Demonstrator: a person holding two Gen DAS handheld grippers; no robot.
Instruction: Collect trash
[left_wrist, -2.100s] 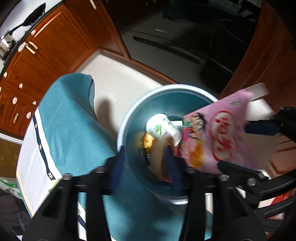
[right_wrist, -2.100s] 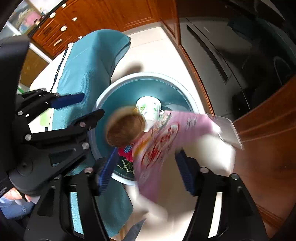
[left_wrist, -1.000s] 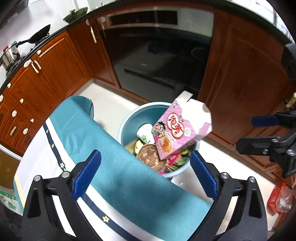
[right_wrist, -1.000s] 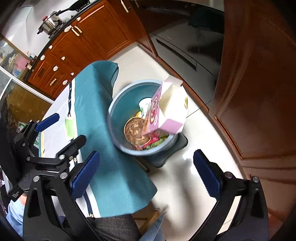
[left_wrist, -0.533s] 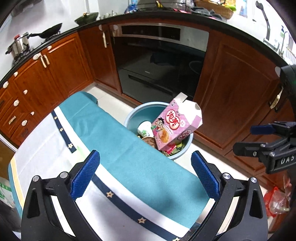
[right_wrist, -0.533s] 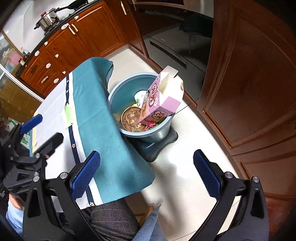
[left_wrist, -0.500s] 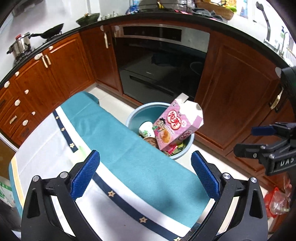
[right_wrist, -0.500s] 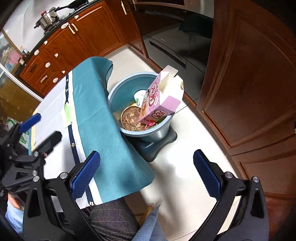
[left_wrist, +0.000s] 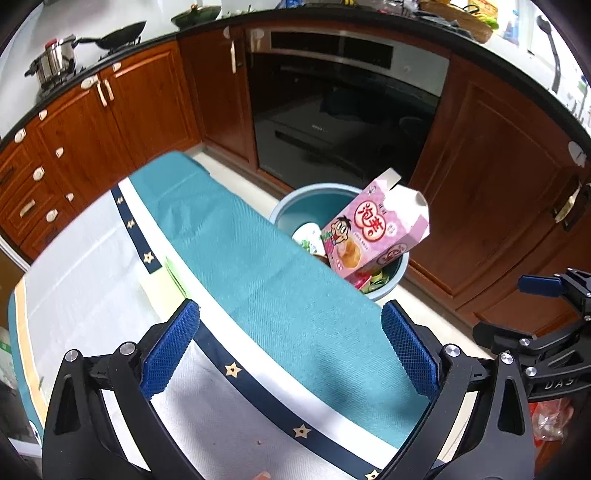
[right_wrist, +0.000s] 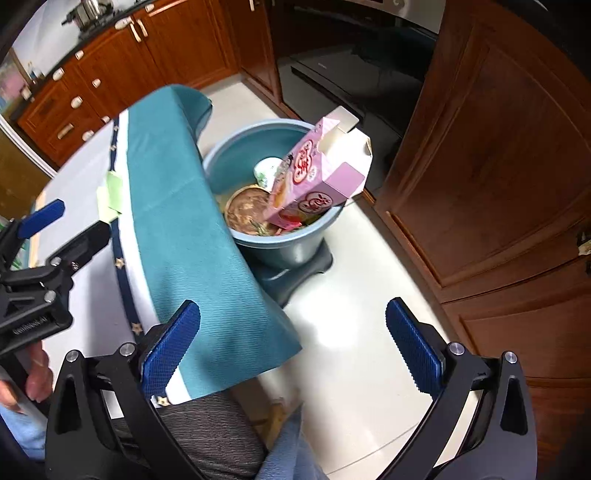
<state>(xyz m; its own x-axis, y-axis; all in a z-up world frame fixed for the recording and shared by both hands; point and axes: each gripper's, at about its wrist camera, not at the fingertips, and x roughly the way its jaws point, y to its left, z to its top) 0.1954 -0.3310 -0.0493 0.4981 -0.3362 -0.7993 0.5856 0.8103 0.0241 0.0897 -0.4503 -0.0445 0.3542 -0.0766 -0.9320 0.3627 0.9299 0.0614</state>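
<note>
Pink carton (left_wrist: 373, 232) is sitting tilted in the blue-grey round plastic bin (right_wrist: 280, 243), bottom corner down among the trash, open torn top flap sticking up past the rim. Glossy cardboard, boxy, cartoon print and red round logo on the face, white inside at the flap. Bin is standing on the pale glossy tile floor (right_wrist: 354, 332) on a dark moulded base (right_wrist: 295, 273), just beside the table edge, in front of the dark oven door (left_wrist: 332, 122) and reddish wood cabinets (left_wrist: 491, 206). Also in the bin: a white paper cup (right_wrist: 266, 170) lying on its side, a round brown disc-like lid or bowl (right_wrist: 246, 208), some green and red scraps, too small to tell.

Left gripper (left_wrist: 290, 352) is hanging over the table, fingers spread wide, nothing between the blue knurled pads (left_wrist: 170, 349). Right gripper (right_wrist: 291, 349) is hanging over the table corner and floor, fingers also spread wide, empty. Both are well apart from the carton.

Table is wearing a teal ribbed cloth (left_wrist: 266, 280) draping over the edge, with a white strip, navy band with gold stars (left_wrist: 232, 368), then white woven-textured middle. A pale green slip (right_wrist: 110, 194) is lying on the cloth. A hand (right_wrist: 35, 373) is gripping the left gripper's handle.
</note>
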